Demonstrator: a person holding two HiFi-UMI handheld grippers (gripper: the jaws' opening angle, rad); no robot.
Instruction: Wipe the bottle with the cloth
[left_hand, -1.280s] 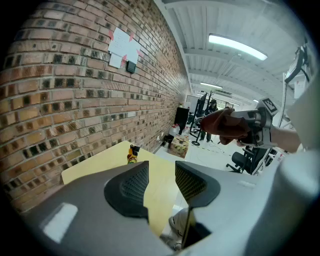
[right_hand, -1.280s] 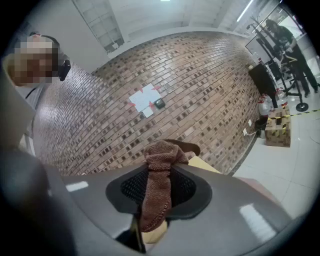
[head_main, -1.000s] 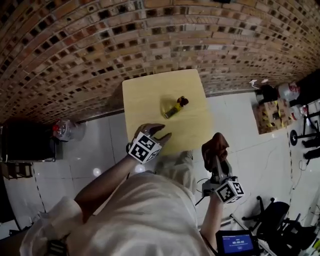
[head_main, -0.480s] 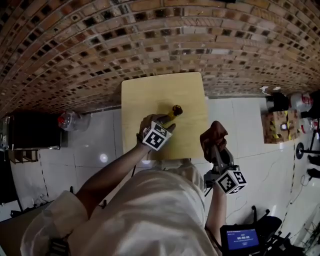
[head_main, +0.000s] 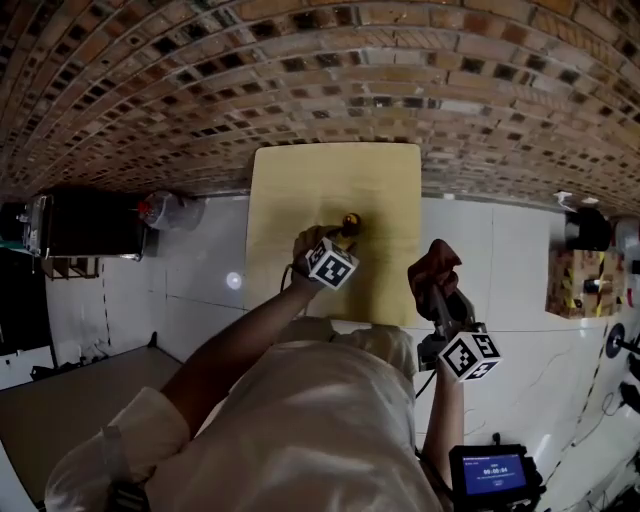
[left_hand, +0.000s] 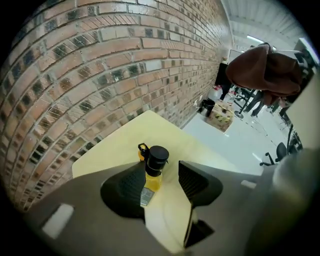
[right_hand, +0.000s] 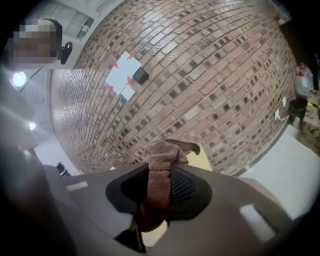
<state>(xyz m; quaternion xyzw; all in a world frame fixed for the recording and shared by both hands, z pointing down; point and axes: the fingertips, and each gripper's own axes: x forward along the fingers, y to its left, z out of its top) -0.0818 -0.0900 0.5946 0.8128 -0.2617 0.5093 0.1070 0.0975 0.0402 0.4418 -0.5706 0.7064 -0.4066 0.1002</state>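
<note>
Brick wall (head_main: 300, 80) and white floor tiles (head_main: 200, 290) surround the pale wooden table (head_main: 300, 190). My left gripper (left_hand: 162, 182) tilts steeply down, its jaws spread after just opening, and straddles the upright yellow bottle (left_hand: 152, 177) without squeezing. My right gripper (right_hand: 157, 187), nearly level, clamps the brown cloth (right_hand: 159, 165); only its own view shows the pads pinching.

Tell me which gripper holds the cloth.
The right gripper: its jaws pinch the brown cloth. The left gripper's jaws have just been opening, with the bottle between them, not gripped.
</note>
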